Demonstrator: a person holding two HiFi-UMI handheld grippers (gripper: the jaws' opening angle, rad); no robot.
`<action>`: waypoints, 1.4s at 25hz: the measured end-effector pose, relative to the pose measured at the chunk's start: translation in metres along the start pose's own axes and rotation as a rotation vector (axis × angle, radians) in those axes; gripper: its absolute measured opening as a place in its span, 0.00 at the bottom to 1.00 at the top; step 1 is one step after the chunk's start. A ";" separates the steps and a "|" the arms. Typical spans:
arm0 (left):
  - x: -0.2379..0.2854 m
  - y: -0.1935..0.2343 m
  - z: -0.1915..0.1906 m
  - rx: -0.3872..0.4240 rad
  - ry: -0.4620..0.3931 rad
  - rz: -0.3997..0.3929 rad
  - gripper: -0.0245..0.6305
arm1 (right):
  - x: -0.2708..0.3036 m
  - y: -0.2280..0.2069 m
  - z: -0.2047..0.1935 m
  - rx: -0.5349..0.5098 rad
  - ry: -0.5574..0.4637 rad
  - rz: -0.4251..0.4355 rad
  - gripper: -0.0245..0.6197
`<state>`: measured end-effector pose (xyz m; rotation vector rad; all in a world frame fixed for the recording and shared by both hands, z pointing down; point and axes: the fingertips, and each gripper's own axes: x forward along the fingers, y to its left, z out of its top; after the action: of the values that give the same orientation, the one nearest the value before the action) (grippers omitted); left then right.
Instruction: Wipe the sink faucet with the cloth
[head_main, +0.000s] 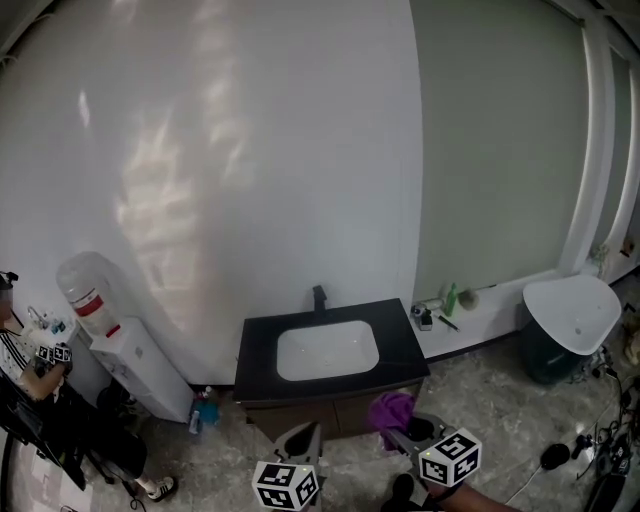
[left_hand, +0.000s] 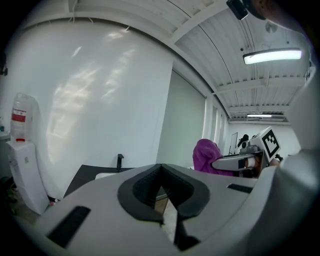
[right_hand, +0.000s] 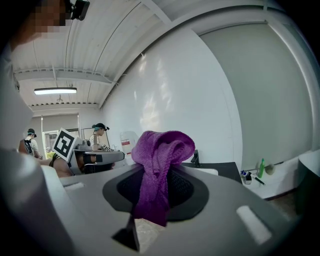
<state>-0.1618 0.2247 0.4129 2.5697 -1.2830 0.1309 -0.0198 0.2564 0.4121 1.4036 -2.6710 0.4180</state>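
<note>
Starting at nine o'clock of the head view: a water dispenser (head_main: 110, 335) against the white wall, well clear of the job.

Next along, low at about six o'clock of that view: the left gripper (head_main: 303, 438). Pinched together at the tips with nothing between them, shown plainly in its own view. Idle for the moment, free to steady things if needed.

Dead centre, toward twelve o'clock from both grippers: the black counter (head_main: 400, 345) with the white sink (head_main: 327, 350). At the basin's twelve o'clock edge, the faucet (head_main: 319, 297): dark, upright, small at this range. Well apart from either gripper; not yet touched.

At five o'clock from the basin: the right gripper (head_main: 408, 432), clamped on the purple cloth (right_hand: 162, 150). Pinched partway down, with a bunched fold standing above the jaws at twelve o'clock and a tail hanging below at six.

Likely to handle as light, soft and limp. No stiffness of its own, so apt to flop, or to drag out of the pinch if snagged on the spout. Best held close under the wad, as here, for pressing the bunch onto the faucet. Looks like a napped, grippy weave, not slippery; nothing fragile about it.

Further round, at three o'clock of the sink: a green bottle (head_main: 450, 298) on the ledge.
</note>
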 end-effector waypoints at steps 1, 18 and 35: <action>0.011 0.005 -0.001 -0.002 0.002 -0.002 0.05 | 0.009 -0.009 0.000 -0.002 0.006 -0.001 0.19; 0.355 0.130 0.054 -0.065 0.073 0.129 0.05 | 0.282 -0.273 0.063 0.023 0.119 0.230 0.19; 0.521 0.271 0.023 -0.211 0.186 0.161 0.05 | 0.477 -0.381 0.030 0.117 0.301 0.243 0.19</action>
<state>-0.0631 -0.3390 0.5465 2.2214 -1.3524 0.2456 0.0207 -0.3355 0.5580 0.9496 -2.6036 0.7530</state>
